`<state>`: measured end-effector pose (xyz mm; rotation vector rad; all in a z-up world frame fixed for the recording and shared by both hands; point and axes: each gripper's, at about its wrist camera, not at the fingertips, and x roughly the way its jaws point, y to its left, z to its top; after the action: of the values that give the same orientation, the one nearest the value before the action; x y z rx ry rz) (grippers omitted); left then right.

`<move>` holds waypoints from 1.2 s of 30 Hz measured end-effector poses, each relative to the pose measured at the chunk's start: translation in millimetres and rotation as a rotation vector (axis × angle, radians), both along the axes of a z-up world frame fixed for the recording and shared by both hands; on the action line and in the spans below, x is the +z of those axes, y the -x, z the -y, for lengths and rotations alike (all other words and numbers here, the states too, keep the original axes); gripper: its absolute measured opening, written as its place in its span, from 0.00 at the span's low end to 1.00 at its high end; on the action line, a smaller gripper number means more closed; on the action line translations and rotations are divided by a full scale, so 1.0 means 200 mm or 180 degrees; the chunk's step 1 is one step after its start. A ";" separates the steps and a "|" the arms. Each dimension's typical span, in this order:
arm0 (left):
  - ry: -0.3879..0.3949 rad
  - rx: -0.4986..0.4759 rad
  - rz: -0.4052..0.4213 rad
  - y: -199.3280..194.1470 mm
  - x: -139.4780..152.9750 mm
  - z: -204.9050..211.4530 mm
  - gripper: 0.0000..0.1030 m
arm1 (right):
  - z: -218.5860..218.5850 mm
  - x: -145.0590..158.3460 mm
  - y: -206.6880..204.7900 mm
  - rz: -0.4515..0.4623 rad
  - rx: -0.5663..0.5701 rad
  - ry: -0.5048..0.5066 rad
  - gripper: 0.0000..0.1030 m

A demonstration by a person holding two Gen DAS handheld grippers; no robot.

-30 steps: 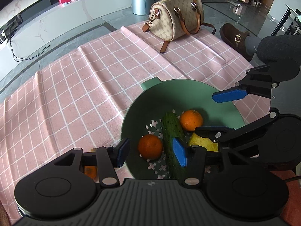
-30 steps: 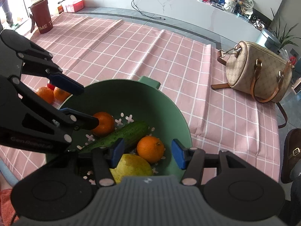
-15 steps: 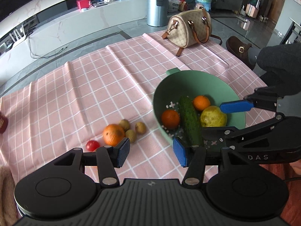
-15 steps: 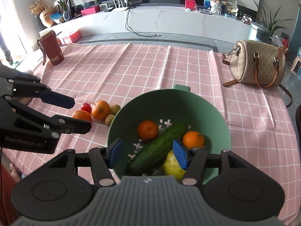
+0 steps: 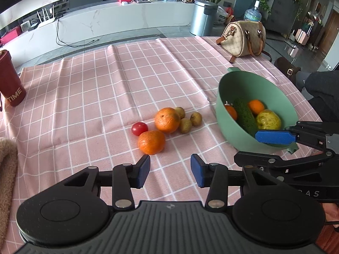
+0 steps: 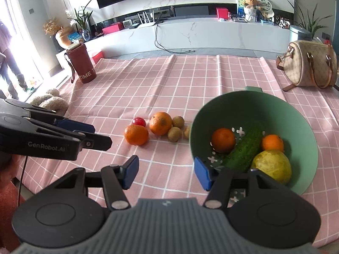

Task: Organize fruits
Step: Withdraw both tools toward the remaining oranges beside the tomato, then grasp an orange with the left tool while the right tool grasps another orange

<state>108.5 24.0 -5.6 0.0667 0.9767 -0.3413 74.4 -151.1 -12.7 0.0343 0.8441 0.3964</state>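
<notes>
**Fruits partly in the green bowl, partly loose on the worktop**

Fruit lies in two groups on the worktop (image 5: 84,89), which is covered with a pink checked cloth (image 5: 131,67). The green bowl (image 6: 296,127) stands near the right edge of the worktop. Inside it are a cucumber (image 6: 243,150), two small oranges (image 6: 223,140) (image 6: 273,142) and a yellow-green pear-like fruit (image 6: 272,167). To the left of the bowl, near the front edge, there is a loose cluster: a large orange (image 5: 167,120), a second orange (image 5: 151,142) just in front of it, a small red tomato (image 5: 139,128) beside them, and three small brown fruits (image 5: 186,124) between the large orange and the bowl. The brown fruits are too small to name with certainty.

The left gripper (image 5: 169,170) hangs over the cloth just in front of the cluster. Its fingers (image 5: 143,170) are apart and closing, with nothing between them. The right gripper (image 6: 165,172) is at the front left side of the bowl. Its fingers (image 6: 201,172) are apart and hold nothing; the right one stands in front of the rim of the bowl.

At the far left corner of the worktop stands a dark red cup sleeve (image 6: 81,63) with the word "TIME". A beige handbag (image 5: 243,38) lies at the far right corner. A light brown plush toy (image 6: 50,102) sits at the left edge.
</notes>
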 end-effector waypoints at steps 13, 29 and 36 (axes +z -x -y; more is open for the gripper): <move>0.0227 0.0183 -0.0310 -0.21 -0.16 -0.08 0.54 | -0.12 -0.05 -0.23 0.0039 0.0524 0.0313 0.50; 0.0157 0.0122 -0.0511 -0.41 -0.35 -0.08 0.65 | -0.30 -0.18 -0.49 0.0014 0.1557 0.1084 0.42; 0.0263 0.0061 -0.0597 -0.44 -0.38 -0.08 0.56 | -0.34 -0.24 -0.54 0.0001 0.1737 0.1270 0.41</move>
<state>196.6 40.4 -80.6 -0.0507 1.1468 -0.3748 182.8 -83.4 -60.1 -0.5764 0.9145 0.7301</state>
